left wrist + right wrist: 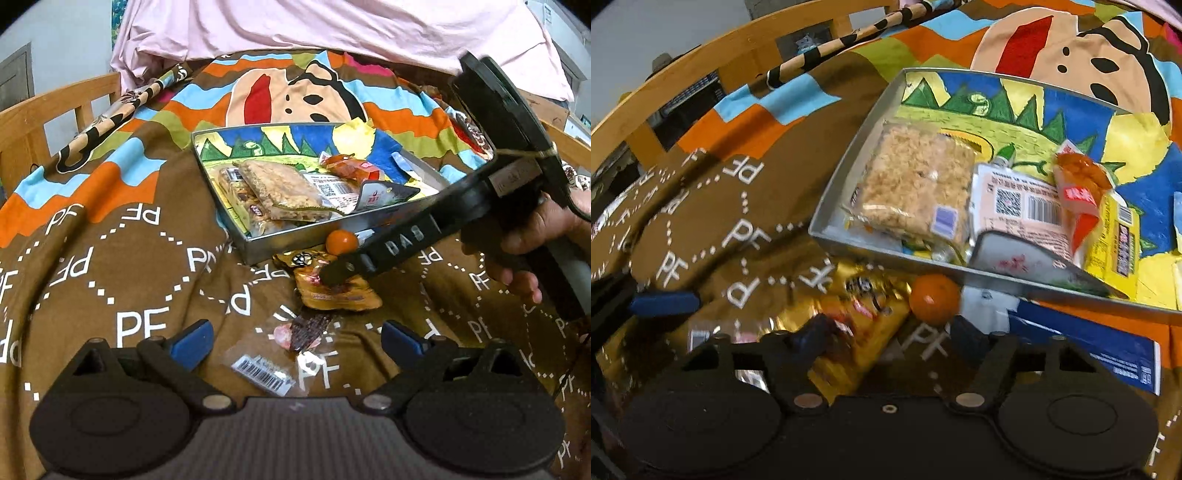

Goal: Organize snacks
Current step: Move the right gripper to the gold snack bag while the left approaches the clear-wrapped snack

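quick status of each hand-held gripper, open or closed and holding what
Left hand-held gripper: open, holding nothing, above a clear snack wrapper.
Right hand-held gripper: open, around the golden snack packet, not yet shut.

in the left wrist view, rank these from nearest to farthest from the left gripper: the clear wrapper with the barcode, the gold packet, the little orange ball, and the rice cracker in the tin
1. Clear wrapper, lying between the left gripper fingers.
2. Gold packet, just ahead, slightly right, under the right gripper.
3. Orange ball, against the tin's near wall.
4. Rice cracker, inside the tin.
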